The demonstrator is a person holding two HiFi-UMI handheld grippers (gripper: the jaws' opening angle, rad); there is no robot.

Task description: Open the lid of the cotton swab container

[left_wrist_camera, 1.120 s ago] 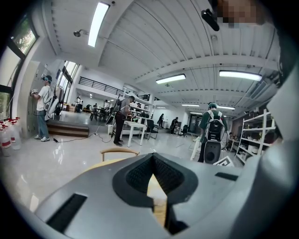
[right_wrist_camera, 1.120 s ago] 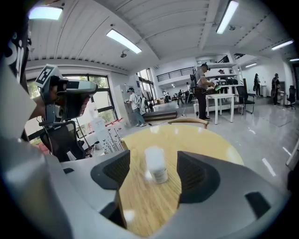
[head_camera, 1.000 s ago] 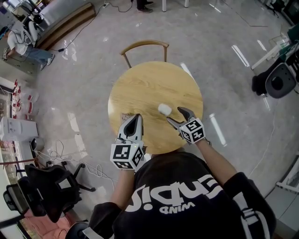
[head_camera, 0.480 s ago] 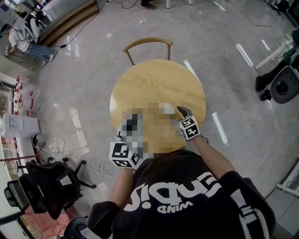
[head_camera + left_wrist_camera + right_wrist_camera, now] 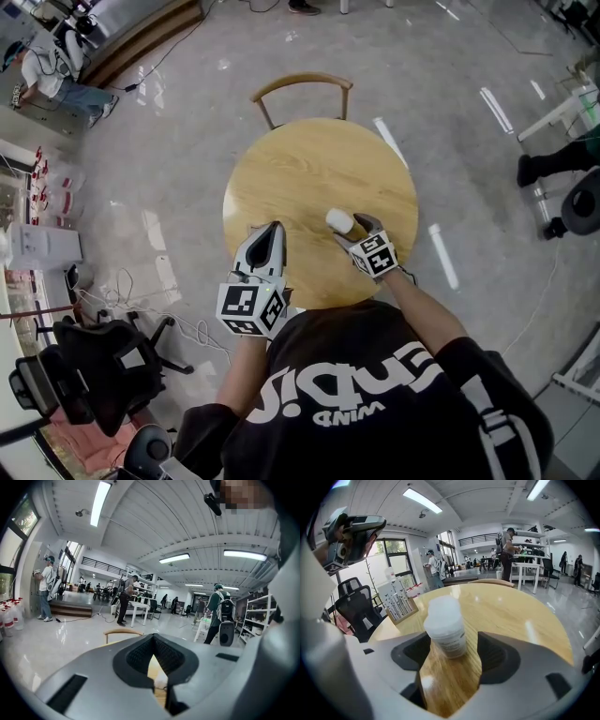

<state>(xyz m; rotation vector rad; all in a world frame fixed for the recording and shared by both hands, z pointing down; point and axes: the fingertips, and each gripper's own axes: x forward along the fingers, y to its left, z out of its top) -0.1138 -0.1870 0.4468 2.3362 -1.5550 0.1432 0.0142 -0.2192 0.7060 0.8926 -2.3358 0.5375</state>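
Head view: the cotton swab container (image 5: 338,220) stands near the middle of the surface (image 5: 300,159), lid on, with the right tool (image 5: 359,228) just beside it. Left gripper view: the left tool (image 5: 154,641) is clenched and empty. Right gripper view: the right tool is released, its jaws flanking the container without gripping it, so opening is judged not yet begun.

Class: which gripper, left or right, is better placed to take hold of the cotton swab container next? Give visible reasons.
Right. The right gripper has its open jaws either side of the container, whose lid is on. The left gripper is shut and off to the side.
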